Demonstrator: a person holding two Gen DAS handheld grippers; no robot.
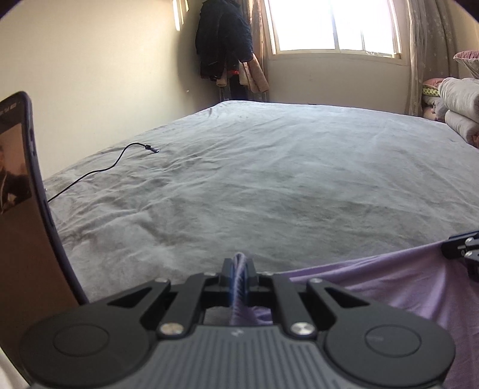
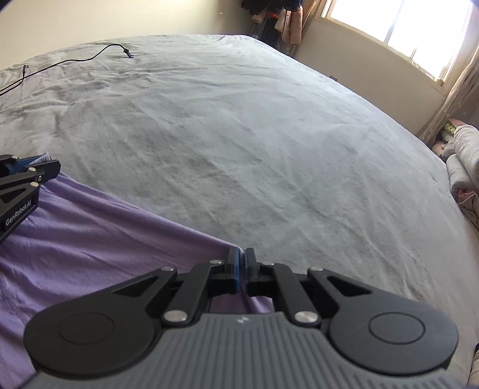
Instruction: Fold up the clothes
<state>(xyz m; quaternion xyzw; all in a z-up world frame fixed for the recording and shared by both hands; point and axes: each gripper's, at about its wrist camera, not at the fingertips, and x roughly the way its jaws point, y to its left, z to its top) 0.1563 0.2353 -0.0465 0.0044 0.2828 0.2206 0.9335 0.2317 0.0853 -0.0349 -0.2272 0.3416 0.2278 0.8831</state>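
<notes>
1. The left gripper (image 1: 239, 269) is clamped on a bunched fold of the purple garment (image 1: 389, 284); the cloth stands up between its closed fingers.
2. The right gripper (image 2: 241, 263) is pinched on another corner of the same purple garment (image 2: 89, 239), with its blue pads pressed together and the fabric edge running into them.
3. The garment stretches between the two grippers along the near edge of the bed (image 1: 269, 179), its upper hem pulled into a nearly straight line.
4. In the right wrist view the left gripper (image 2: 30, 167) shows at the left side, and white lettering on its black arm reads "GenRobot.AI" as far as it can be made out.
5. A small pale logo sits on the grey ribbed body of each gripper; it is too small to read.
6. A black cable (image 1: 119, 158) lies on the grey bedsheet towards the far left corner of the bed, its plug end free.
7. A phone (image 1: 18, 167) stands at the left edge of the left wrist view; small text at the top of its screen is unreadable.
8. Dark clothes (image 1: 223, 39) hang in the room corner beside the window (image 1: 332, 24), and rolled bedding (image 1: 461, 104) lies past the bed's right edge.
</notes>
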